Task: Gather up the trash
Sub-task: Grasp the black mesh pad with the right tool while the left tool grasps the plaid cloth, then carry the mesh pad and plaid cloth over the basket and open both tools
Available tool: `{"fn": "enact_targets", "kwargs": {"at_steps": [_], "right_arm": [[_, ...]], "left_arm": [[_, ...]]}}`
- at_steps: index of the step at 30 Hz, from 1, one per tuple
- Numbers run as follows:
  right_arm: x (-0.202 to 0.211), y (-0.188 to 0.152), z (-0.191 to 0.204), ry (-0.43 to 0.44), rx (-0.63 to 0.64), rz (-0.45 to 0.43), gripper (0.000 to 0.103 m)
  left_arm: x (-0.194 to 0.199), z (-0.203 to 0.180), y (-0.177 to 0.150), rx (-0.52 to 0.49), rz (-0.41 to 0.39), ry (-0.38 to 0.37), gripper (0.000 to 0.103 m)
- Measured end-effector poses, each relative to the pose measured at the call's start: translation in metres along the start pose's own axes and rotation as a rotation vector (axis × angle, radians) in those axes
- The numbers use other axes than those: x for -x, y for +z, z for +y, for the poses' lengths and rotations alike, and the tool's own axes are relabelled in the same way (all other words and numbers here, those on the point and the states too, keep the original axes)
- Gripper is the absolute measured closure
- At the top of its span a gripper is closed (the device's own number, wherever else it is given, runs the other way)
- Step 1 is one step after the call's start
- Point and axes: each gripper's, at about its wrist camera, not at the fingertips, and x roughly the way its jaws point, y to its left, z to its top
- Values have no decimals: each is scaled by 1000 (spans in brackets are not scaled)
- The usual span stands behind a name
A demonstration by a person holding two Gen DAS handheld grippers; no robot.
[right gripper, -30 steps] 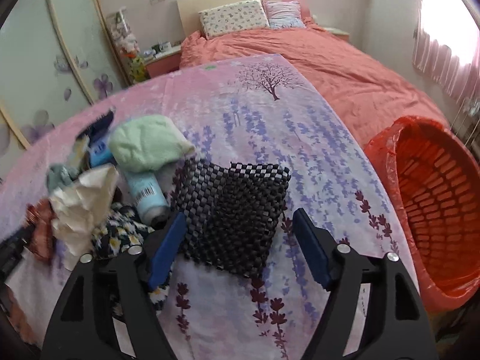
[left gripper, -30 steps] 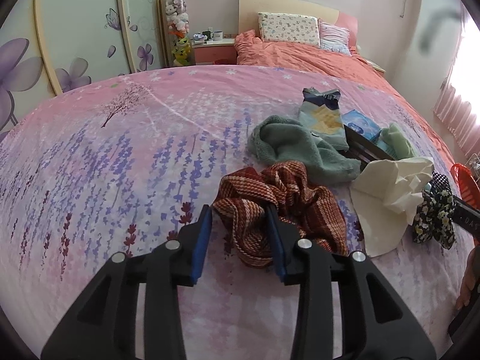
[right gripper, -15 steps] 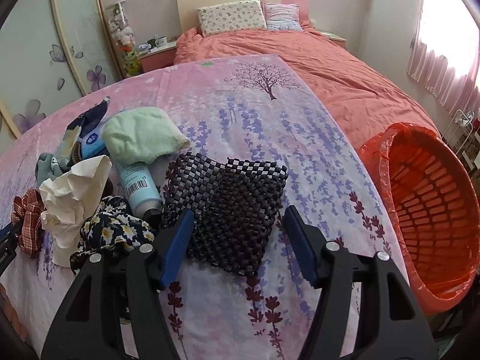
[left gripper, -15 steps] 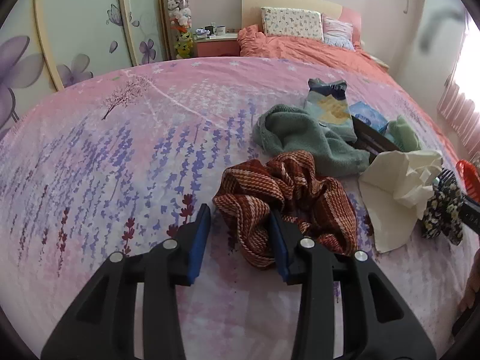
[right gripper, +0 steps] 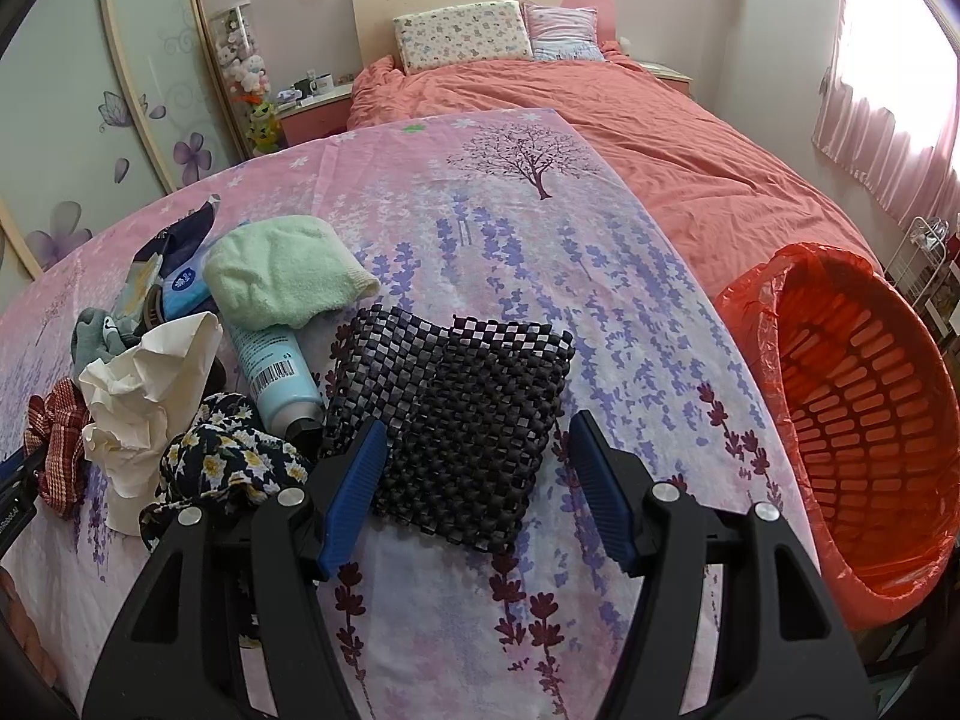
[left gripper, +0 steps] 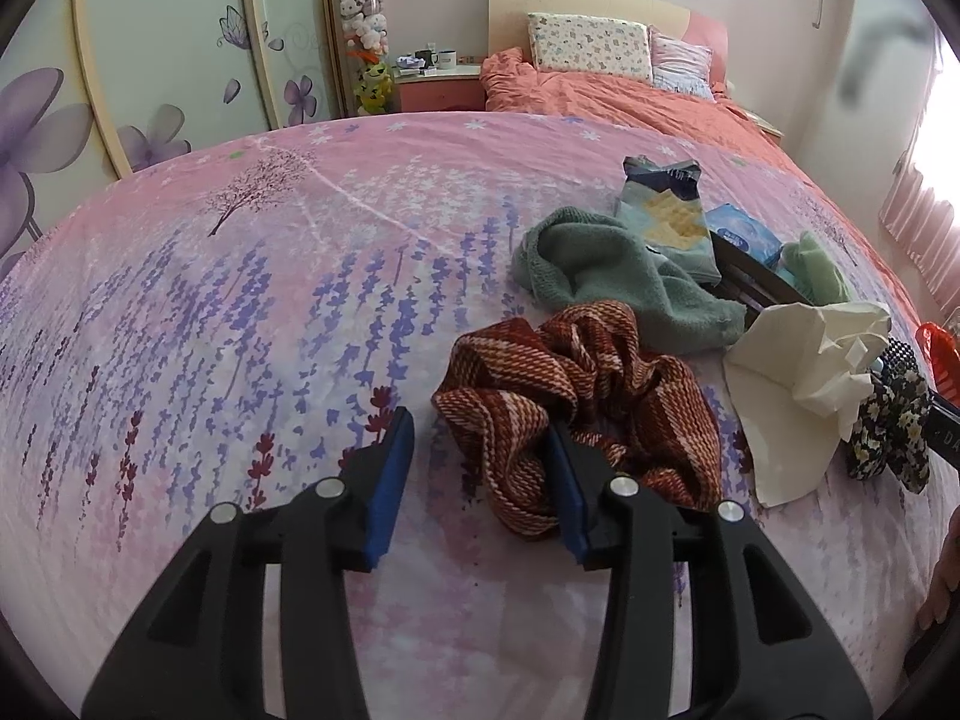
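A crumpled white paper (left gripper: 804,372) lies on the pink flowered bedspread; it also shows in the right wrist view (right gripper: 144,384). A snack bag (left gripper: 666,210), a blue wipes pack (left gripper: 741,234) and a light blue bottle (right gripper: 273,372) lie in the same pile. My left gripper (left gripper: 480,468) is open just above the bedspread, its right finger against a red striped cloth (left gripper: 576,396). My right gripper (right gripper: 474,480) is open around the near edge of a black mesh mat (right gripper: 462,402). An orange basket (right gripper: 864,420) with a red liner stands off the bed at right.
A teal towel (left gripper: 606,276), a pale green towel (right gripper: 282,276) and a black floral cloth (right gripper: 228,468) lie among the pile. A salmon duvet (right gripper: 630,138) and pillows lie at the far end. Wardrobe doors (left gripper: 120,78) stand at left.
The left gripper has drawn back slightly from the red striped cloth. The right gripper has moved in over the mesh mat's near edge and its jaws have narrowed a little.
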Motion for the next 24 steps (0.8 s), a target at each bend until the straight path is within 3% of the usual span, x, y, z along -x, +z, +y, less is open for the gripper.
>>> {"fn": "enact_targets", "kwargs": {"at_steps": [4,6,7,8,10,11,24], "right_arm": [[0,0,0,3,-2,-1,40],[1,0,-1,6,-4,-6,46],[2,1,-2,15,1,-10,60],[4,0,-3,41,5,-15,65],[5,-1,-7,58,-1,-18,87],[7,-2,-9,74,-9,-19,90],[62,5,-22,126,-45,-153,92]], "left_arm": [[1,-1,0,-7,1,7,60],[2,-1,0,-22,-2,0,62],[2,-4,1,-34,-4,-10,71],[3,-4,1,-54,-8,-31,78],[5,-6,0,-74,-13,-38,84],[7,-8,0,-82,-21,-41,86],[68,-8,10,-57,-168,-100,88]]}}
